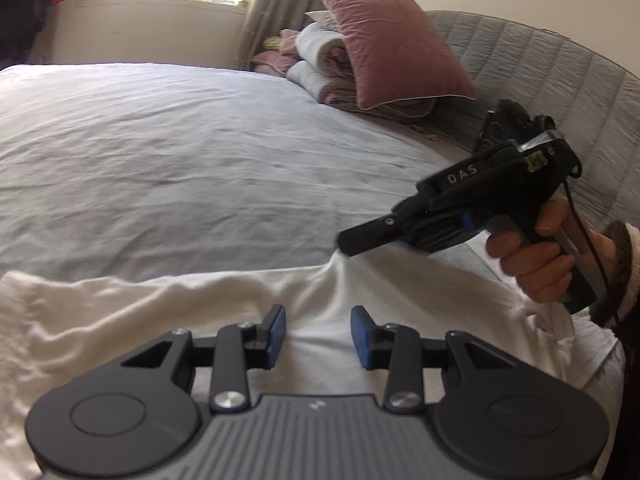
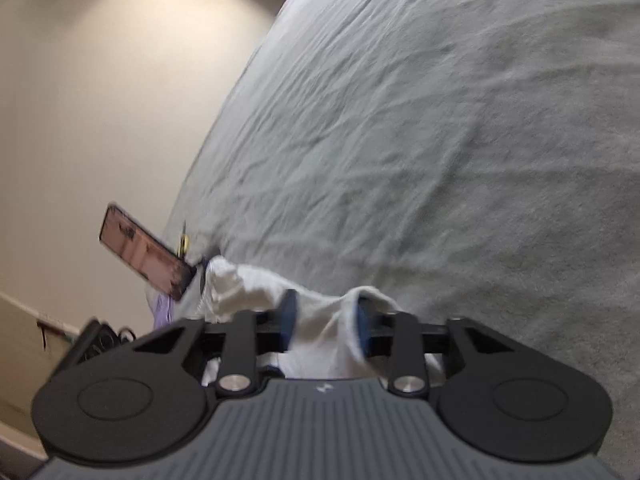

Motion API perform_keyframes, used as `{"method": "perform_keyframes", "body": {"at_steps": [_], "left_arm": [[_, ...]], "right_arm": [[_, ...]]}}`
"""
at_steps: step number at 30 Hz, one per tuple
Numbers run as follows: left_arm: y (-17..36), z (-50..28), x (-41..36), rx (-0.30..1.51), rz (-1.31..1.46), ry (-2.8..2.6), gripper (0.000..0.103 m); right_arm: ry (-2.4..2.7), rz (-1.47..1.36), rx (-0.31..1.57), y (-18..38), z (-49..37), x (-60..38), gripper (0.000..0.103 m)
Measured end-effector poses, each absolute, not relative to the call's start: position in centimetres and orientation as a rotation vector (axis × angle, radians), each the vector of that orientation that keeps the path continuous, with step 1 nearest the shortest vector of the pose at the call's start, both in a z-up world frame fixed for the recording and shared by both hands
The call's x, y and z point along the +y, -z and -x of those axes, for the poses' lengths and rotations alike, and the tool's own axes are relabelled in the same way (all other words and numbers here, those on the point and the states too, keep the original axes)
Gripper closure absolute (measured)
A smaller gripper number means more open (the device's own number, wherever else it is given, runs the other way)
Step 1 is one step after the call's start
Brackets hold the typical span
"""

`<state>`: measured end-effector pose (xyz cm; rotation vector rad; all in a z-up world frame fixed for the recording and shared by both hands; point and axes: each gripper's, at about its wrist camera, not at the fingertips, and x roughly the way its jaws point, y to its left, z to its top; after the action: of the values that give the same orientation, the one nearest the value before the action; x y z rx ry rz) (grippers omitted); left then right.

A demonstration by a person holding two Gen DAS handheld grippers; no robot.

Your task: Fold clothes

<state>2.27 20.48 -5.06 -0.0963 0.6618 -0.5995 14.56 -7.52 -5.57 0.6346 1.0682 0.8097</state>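
A white garment (image 1: 140,320) lies spread along the near edge of the bed, crumpled on the left. My left gripper (image 1: 318,332) hovers open just above its middle, and its blue pads (image 1: 276,332) hold nothing. To the right, a hand (image 1: 536,256) holds my right gripper (image 1: 348,244), whose fingers pinch a raised peak of the cloth. In the right wrist view the right gripper (image 2: 325,320) has a bunch of the white garment (image 2: 248,288) filling the gap between its pads.
The pale grey bed sheet (image 1: 180,160) stretches away behind the garment. A pink pillow (image 1: 392,44) and folded blankets (image 1: 320,64) rest against the quilted headboard (image 1: 540,80). A phone (image 2: 144,254) sits propped at the bed's edge, next to the wall.
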Motion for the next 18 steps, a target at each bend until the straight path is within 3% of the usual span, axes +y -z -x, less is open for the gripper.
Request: {"method": "perform_keyframes", "body": {"at_steps": [11, 12, 13, 18], "left_arm": [[4.3, -2.6, 26.6, 0.591, 0.228, 0.290, 0.065], [4.6, -2.8, 27.0, 0.595, 0.217, 0.231, 0.067], [5.2, -3.1, 27.2, 0.607, 0.196, 0.205, 0.082], [5.4, -3.6, 27.3, 0.609, 0.191, 0.186, 0.084]], "right_arm": [[-0.672, -0.588, 1.013, 5.5, -13.8, -7.7, 0.097], [-0.665, -0.574, 1.008, 5.3, -13.7, -7.6, 0.097], [-0.660, -0.559, 1.003, 5.2, -13.7, -7.4, 0.097], [-0.639, -0.507, 0.992, 4.8, -13.4, -6.8, 0.097]]}}
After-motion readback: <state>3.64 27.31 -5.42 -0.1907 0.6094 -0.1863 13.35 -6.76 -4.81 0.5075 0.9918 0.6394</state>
